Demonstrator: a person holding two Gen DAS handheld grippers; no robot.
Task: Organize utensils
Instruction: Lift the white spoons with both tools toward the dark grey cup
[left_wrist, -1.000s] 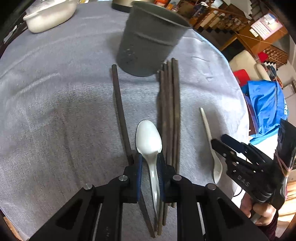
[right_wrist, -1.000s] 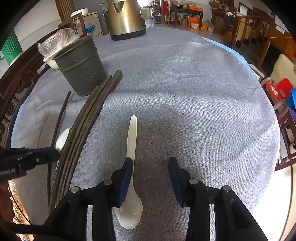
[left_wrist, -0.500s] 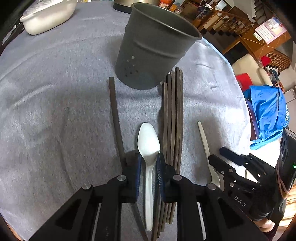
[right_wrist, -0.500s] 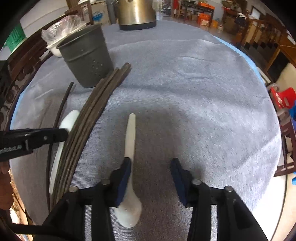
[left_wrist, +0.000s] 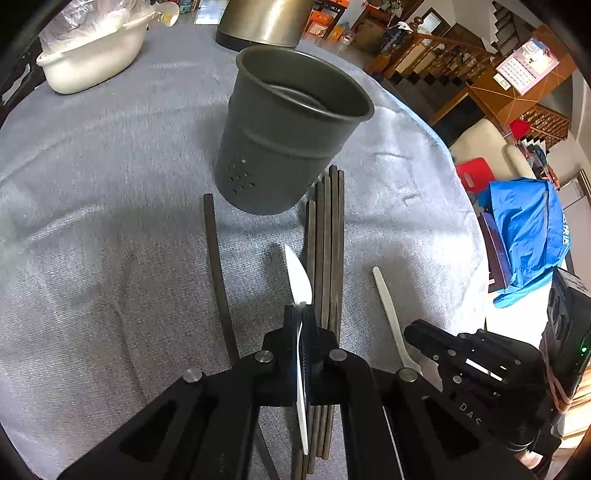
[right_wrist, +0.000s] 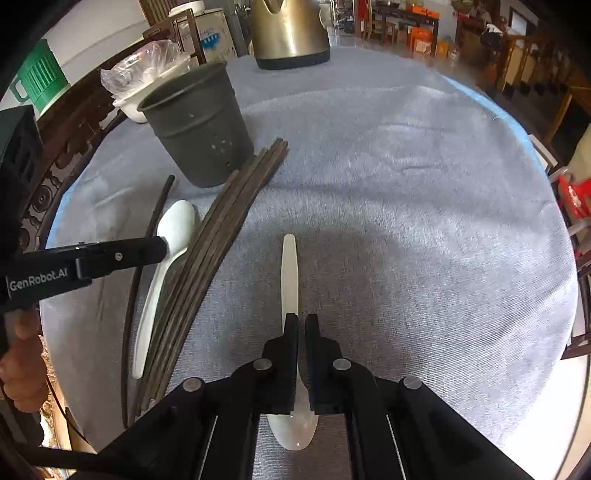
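Both sets of jaws have just been closing, and each is now clamped on a white spoon: the left gripper (left_wrist: 302, 314) pinches its white spoon (left_wrist: 298, 280) at the neck, the bowl turned on edge and sticking out ahead of the jaws, the handle trailing back beneath them; the right gripper (right_wrist: 301, 321) has the handle of the second spoon (right_wrist: 290, 273) squeezed between its jaws, the handle tip reaching forward on the cloth and the bowl lying back under them, just behind the fingertips. Immediately right of the left jaws lies the bundle of dark chopsticks (left_wrist: 327, 258), running straight ahead towards the grey perforated utensil cup (left_wrist: 284, 133), which stands upright on the table (left_wrist: 110, 258) well ahead of those jaws, its base touching or nearly touching the far ends of the sticks. A single dark chopstick (left_wrist: 218, 273) lies apart to the left of the left jaws. From the right gripper's side the cup sits ahead and to the left, the chopstick bundle between it and the jaws. A brass-coloured kettle (right_wrist: 290, 33) stands beyond the cup, and a white bowl with a plastic bag (left_wrist: 92, 59) far off to the left of it
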